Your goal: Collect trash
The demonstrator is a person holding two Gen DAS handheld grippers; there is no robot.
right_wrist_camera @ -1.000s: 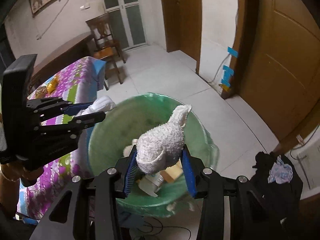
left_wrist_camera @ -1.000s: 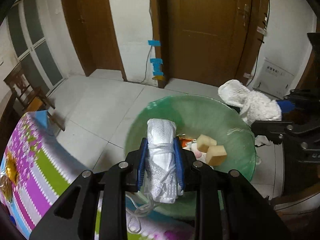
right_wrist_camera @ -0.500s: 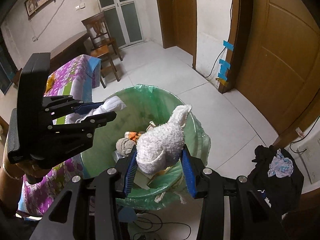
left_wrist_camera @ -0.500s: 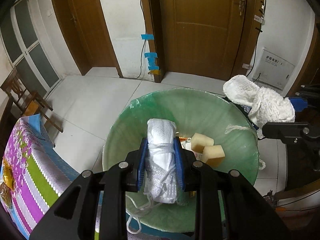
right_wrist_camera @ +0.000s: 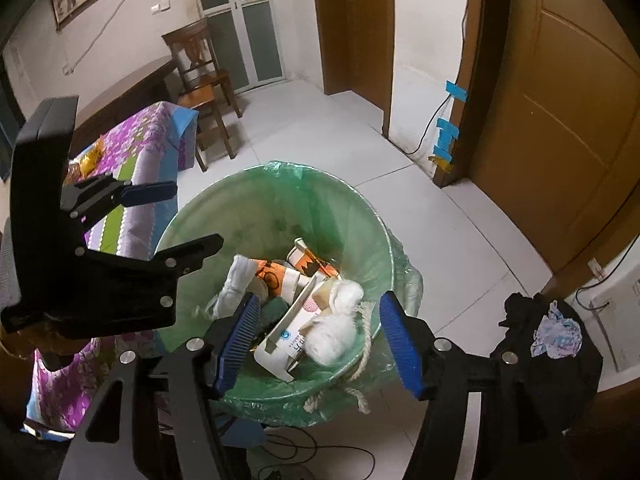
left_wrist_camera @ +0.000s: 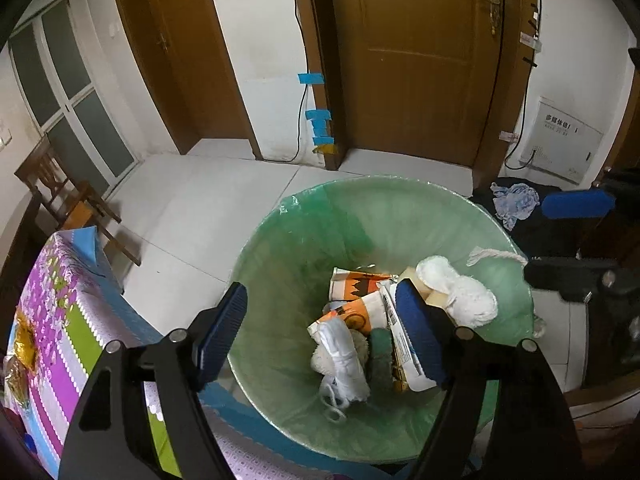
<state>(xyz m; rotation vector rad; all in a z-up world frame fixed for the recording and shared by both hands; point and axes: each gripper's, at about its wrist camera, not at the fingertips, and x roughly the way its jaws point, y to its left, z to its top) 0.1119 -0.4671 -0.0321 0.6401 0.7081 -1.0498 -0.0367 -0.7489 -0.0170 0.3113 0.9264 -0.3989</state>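
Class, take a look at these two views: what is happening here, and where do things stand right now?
A person holds two grippers over a bin lined with a green bag. Both the left gripper and the right gripper have their jaws wide open and hold nothing. A white mesh bundle and a white towel lie in the bin on top of cartons and other rubbish. A flowered tablecloth sits beside the bin.
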